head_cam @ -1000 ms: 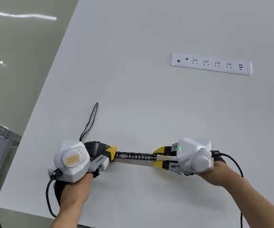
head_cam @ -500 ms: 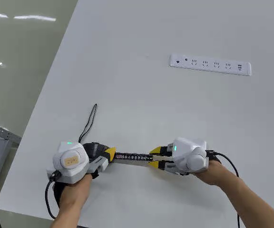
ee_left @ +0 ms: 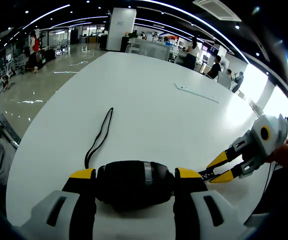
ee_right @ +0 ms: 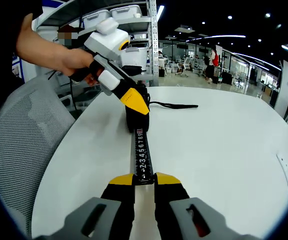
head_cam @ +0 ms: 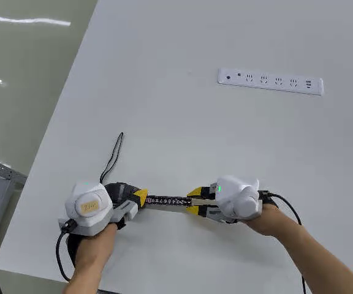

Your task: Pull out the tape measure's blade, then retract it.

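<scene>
Tape measure (ee_left: pixel 134 182) sits on the white desk (head_cam: pixel 182 128), its black case clamped in the left claw (head_cam: pixel 138 199). Right claw (head_cam: pixel 195 201) pinches the drawn-out blade (ee_right: pixel 141 155) by its tip. Its wrist strap (head_cam: pixel 113 158) trails across the desk.

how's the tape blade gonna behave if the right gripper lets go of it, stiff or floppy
The blade runs straight from the case to the right gripper with no kink, so it's probably stiff at this short length. Released, it would likely snap back toward the case. The left gripper clamps the case, so that should stay put.
</scene>
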Motion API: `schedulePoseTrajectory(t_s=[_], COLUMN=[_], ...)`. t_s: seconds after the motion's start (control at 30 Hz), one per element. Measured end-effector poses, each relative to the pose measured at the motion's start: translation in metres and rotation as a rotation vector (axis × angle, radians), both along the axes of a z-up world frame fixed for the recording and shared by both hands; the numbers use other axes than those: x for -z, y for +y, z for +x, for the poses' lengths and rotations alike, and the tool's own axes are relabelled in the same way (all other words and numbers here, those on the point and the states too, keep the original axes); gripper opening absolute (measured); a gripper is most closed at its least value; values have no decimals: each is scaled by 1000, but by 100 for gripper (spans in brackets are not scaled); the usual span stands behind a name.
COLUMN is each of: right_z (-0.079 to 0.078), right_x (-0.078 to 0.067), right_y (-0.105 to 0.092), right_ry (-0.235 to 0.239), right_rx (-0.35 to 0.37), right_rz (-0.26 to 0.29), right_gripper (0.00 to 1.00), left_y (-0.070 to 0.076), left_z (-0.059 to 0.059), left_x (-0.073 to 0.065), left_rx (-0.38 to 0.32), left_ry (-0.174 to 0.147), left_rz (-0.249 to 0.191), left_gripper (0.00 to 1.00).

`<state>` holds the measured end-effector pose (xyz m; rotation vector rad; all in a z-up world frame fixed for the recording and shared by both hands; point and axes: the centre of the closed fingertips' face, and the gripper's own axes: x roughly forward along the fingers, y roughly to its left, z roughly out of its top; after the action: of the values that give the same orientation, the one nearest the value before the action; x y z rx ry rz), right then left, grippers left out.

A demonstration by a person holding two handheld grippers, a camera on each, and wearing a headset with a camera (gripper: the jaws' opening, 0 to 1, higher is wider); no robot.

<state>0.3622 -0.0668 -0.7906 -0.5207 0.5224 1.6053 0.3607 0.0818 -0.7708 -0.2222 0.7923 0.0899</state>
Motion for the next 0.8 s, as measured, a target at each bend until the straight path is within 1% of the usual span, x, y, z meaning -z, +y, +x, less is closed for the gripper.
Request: schedulePoseTrajectory(t_s=[0.8], right_z=[-4], right_x=[2], right_y=[19], right_ry=[17], right_rx=[-7], right_rz=[9], right_gripper=[13], left_y=[1], left_z=[-1], left_x=[2], left_rx=[0], left_ry=[-1], left_rz=[-9], left_gripper=[60])
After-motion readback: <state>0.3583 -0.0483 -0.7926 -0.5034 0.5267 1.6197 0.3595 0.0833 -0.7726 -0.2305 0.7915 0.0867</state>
